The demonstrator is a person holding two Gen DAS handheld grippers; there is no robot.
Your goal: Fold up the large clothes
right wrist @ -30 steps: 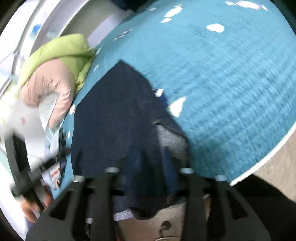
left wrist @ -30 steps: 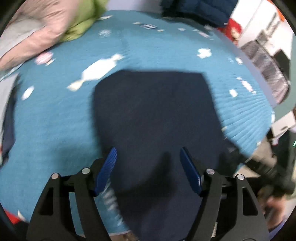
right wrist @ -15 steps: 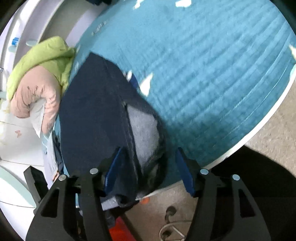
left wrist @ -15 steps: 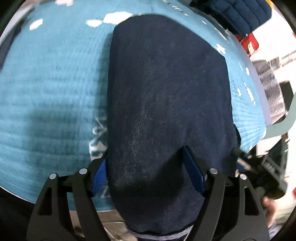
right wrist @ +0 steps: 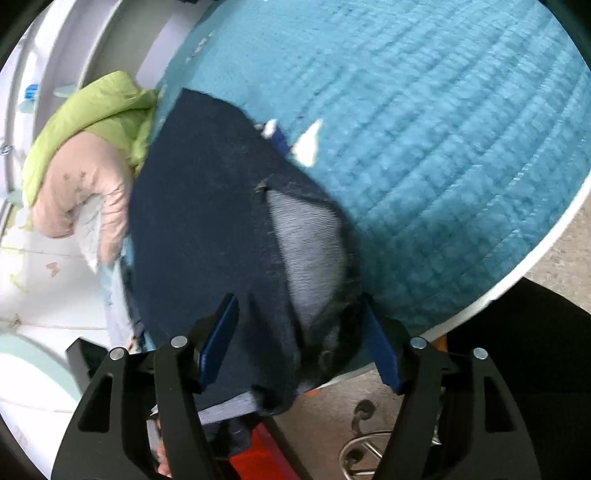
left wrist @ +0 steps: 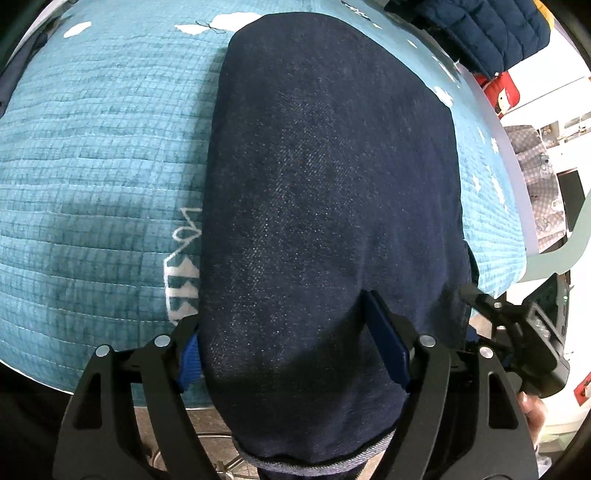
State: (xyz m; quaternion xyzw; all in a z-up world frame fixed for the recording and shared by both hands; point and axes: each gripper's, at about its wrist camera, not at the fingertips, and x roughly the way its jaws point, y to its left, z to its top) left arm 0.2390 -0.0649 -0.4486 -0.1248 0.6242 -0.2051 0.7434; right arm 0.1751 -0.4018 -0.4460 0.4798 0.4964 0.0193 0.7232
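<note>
A teal quilted cover (left wrist: 92,155) with white prints lay over the round worktop (right wrist: 554,236), whose white rim showed at the near edge in the right wrist view. On it the dark denim garment (left wrist: 325,192) lay folded in a long band, running from the far side of the worktop to the near edge, where its end hung over the rim. In the right wrist view the garment (right wrist: 199,221) showed a paler inner face and a button near that overhanging end.

At the far left of the right wrist view a green and pink padded bundle (right wrist: 85,147) sat just beside the garment. A navy quilted jacket (left wrist: 487,33) lay at the far edge in the left wrist view.

The left gripper (left wrist: 295,350) stood wide open, its blue-padded fingers straddling the near end of the garment, cloth between them but not pinched. The right gripper (right wrist: 299,347) was likewise spread wide over the garment's overhanging corner, with the cloth lying loose between the pads. Whether either pad touched the cloth could not be told.
</note>
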